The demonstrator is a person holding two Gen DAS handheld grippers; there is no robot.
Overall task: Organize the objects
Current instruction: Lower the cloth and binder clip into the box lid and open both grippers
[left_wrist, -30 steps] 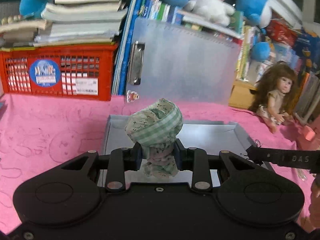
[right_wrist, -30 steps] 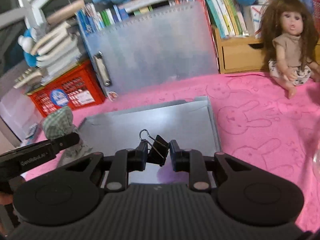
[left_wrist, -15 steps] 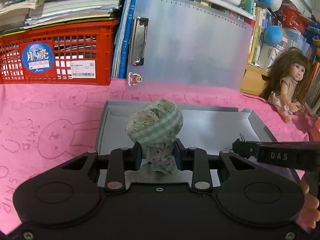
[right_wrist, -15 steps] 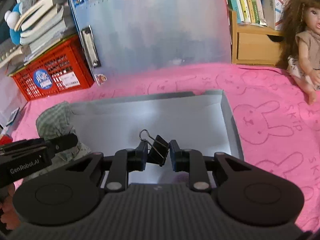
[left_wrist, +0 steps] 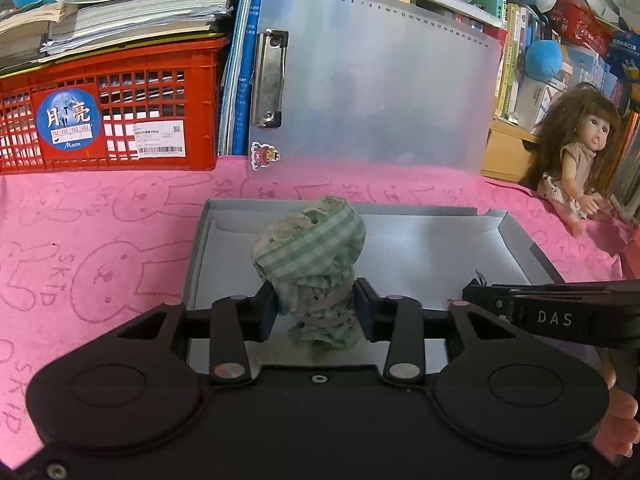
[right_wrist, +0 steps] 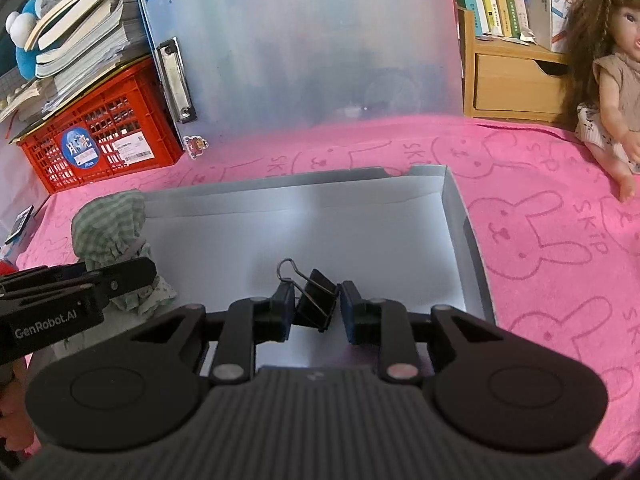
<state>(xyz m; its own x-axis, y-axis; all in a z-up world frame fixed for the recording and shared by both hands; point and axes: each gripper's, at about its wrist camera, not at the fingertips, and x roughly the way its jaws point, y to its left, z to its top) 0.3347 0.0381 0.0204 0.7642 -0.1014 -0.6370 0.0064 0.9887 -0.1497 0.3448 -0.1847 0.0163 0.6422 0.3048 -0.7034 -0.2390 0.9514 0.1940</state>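
— Pink rabbit-print cloth (left_wrist: 100, 208) covers the whole surface, and a shallow grey box (left_wrist: 516, 236) lies open on it. What stands behind the box?

— Straight behind it, a frosted clipboard (left_wrist: 380, 92) is propped upright. Left of that, a red crate (left_wrist: 120, 108) carries a stack of books (left_wrist: 132, 4). To the box's right, a long-haired doll (left_wrist: 576, 164) sits on the cloth before a wooden drawer unit (right_wrist: 516, 80).

— And the left gripper (left_wrist: 316, 310)?

— Clamped on a green checked cloth bundle (left_wrist: 312, 256), pinching its narrow lower part. The bundle stands upright above the box's near left part; whether its bottom touches the box floor I cannot tell.

— The right gripper (right_wrist: 314, 306)?

— Closed on a black binder clip (right_wrist: 316, 300), both pads pressing its sides, one wire handle (right_wrist: 286, 270) sticking up to the left. It hangs over the box's near middle, right of the bundle. In the left wrist view the right tool's tip shows over the box's right part.

— Do the two tools touch?

— No, they are apart, side by side over the box.
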